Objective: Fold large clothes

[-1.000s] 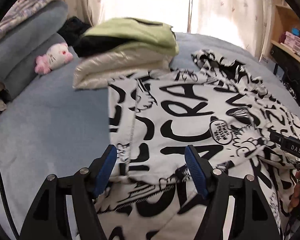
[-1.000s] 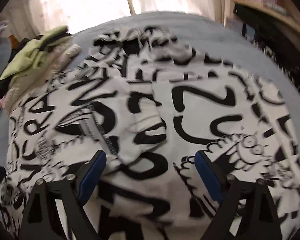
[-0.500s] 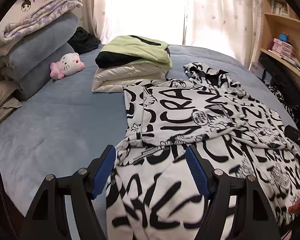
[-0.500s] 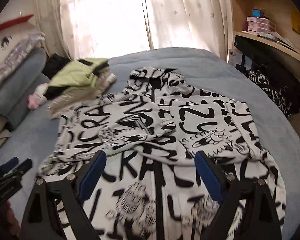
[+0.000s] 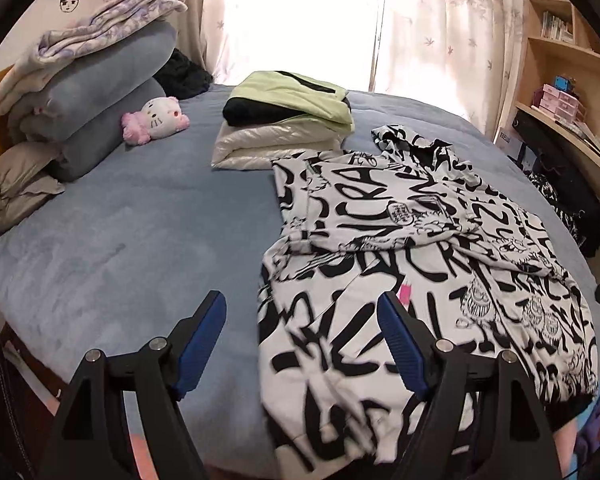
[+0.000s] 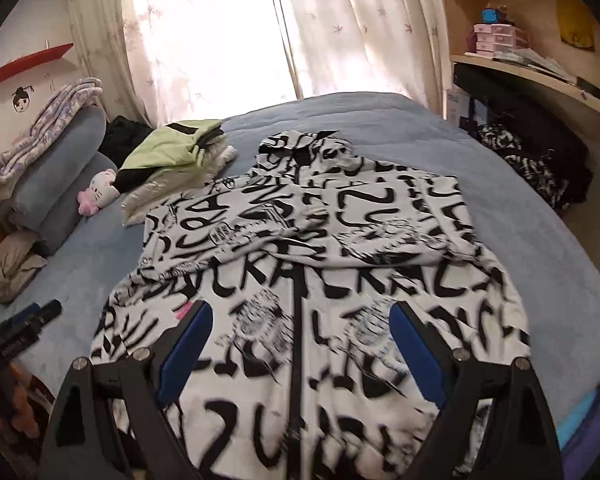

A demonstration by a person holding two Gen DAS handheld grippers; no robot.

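Note:
A black-and-white graffiti-print zip hoodie point(image 5: 420, 240) point(image 6: 300, 240) lies flat on the blue bed point(image 5: 140, 240), hood toward the window and both sleeves folded across the chest. My left gripper point(image 5: 300, 308) hovers over the hoodie's near left edge, its jaws opening, the blue pads clear of the cloth. My right gripper point(image 6: 300, 312) stands open above the lower front, straddling the zip line and holding nothing. The left gripper point(image 6: 24, 320) also shows at the left edge of the right wrist view.
A stack of folded clothes point(image 5: 284, 120), green on top, sits just beyond the hoodie's left shoulder. A pink-and-white plush point(image 5: 156, 120) and rolled grey blankets point(image 5: 92, 100) fill the far left. A dark heap point(image 6: 540, 168) lies below wooden shelves point(image 6: 520, 68) on the right.
Both grippers have pulled back and up from the hoodie, so the whole garment and more of the bed show. The left jaws have spread a little wider.

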